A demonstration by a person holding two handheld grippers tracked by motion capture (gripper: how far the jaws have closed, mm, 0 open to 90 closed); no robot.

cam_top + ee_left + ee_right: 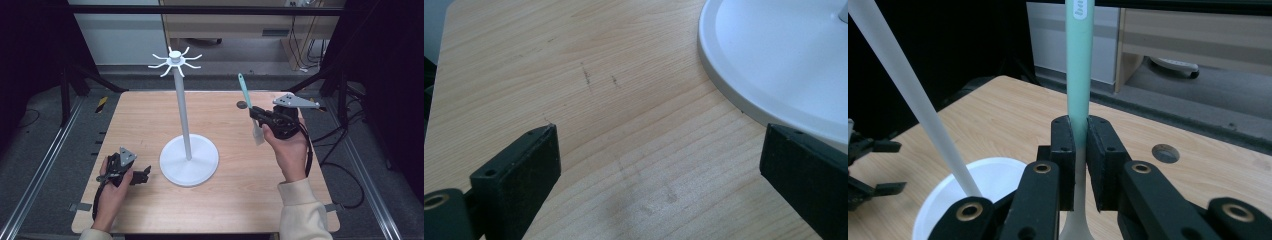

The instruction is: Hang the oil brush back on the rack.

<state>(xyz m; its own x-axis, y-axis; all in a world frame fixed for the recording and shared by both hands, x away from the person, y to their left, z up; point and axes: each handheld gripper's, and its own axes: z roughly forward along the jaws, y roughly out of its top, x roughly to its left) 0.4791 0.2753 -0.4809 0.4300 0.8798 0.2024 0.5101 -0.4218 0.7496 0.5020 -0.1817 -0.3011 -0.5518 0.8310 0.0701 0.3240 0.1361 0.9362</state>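
While the right gripper (261, 119) clamps the teal spatula (245, 95) right of the hook stand (183, 111), a loose handle could twist, missing a hook; left gripper (142, 174) idles open.

You've got the spatula (248, 107) upright and off the table (140, 115), mint-green handle pointing up, pale whitish blade hanging below, pinched at the neck in your right tool (258, 116), right of the white stand (184, 125).

Grey floor (135, 82), wooden cabinet (235, 20) behind, dark frame posts (65, 90), possibly cables (300, 45) at right
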